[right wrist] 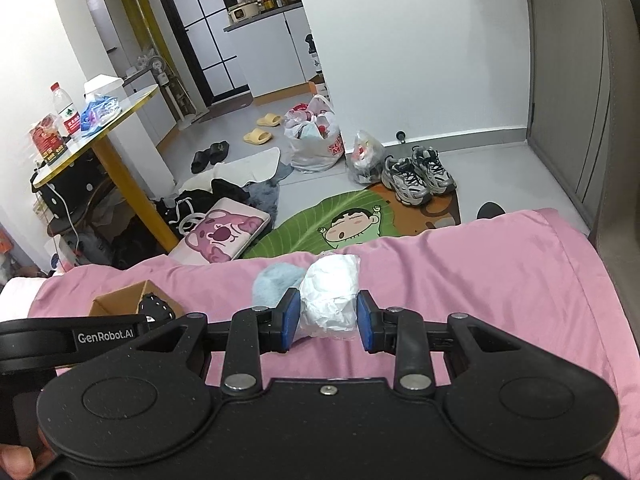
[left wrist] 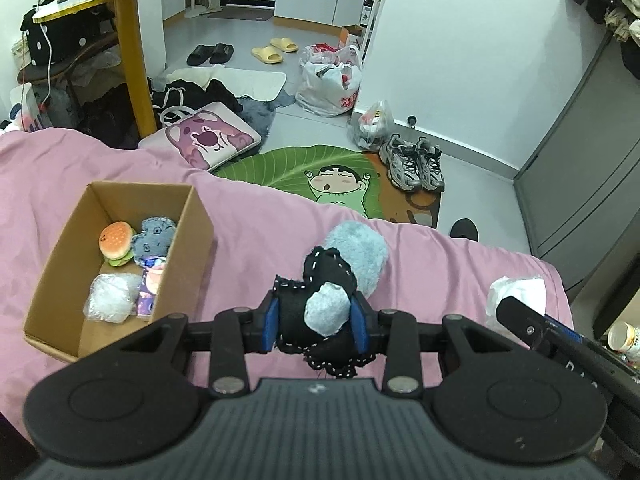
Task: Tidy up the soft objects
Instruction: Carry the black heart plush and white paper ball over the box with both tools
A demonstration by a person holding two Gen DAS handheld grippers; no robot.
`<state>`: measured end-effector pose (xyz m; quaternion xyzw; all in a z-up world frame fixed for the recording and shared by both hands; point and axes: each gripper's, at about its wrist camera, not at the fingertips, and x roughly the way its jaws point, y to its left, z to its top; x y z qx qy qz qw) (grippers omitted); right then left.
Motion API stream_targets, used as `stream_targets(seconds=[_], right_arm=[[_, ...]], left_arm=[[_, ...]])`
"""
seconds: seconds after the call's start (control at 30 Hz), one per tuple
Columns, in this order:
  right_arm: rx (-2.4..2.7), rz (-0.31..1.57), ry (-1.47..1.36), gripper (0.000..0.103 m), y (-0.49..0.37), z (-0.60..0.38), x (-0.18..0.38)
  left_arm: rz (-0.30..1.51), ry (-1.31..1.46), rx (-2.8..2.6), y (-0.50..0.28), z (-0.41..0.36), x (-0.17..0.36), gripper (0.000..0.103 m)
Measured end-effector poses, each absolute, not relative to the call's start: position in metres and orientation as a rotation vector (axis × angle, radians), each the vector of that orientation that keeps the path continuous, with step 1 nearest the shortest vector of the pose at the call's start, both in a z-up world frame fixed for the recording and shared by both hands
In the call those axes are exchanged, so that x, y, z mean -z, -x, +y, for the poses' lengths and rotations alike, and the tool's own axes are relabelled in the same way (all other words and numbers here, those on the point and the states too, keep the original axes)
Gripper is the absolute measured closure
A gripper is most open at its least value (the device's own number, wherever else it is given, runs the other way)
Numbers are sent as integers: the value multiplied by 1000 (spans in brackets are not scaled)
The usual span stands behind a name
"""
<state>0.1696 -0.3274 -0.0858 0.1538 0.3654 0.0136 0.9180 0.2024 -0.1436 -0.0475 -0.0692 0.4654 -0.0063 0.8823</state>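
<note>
My left gripper is shut on a black stitched plush toy with a pale blue patch, held above the pink bed cover. A fluffy light blue toy lies just beyond it. A cardboard box to the left holds a burger plush, a blue-grey plush, a white crumpled bundle and a small packet. My right gripper has its blue pads on either side of a white crumpled soft bundle on the bed; the pads touch or nearly touch it.
The bed's pink cover ends at the far edge, with floor beyond: a leaf rug, sneakers, plastic bags, a pink cushion and a yellow-legged table. The other gripper's body sits at left.
</note>
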Motion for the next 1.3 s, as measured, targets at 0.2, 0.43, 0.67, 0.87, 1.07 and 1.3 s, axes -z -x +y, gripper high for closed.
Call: stream_targets(seconds=[0.2,0.43,0.67,0.87,1.07,1.3], right_arm=[[-32,736,-315,72,-164,-306,79],[-63,724,-287,73,-163,-274,68],[-105,716,-259,72,-166,-242,59],[-150,713,-244,72,-167,-212,51],[-203,717,-222,72,-168,-180,48],[-246,739,-181,72,-172,-149,50]], left_arm=[[938,127,33,-201,-120,36,67],[901,151,13,-203,-79,25,67],[886,190,-24,-201,-38,20,67],[875,210,-53,-199,-5,16,67],[886,238,-87,-195,30,19,67],[904,260,-96,-193,65,32,67]])
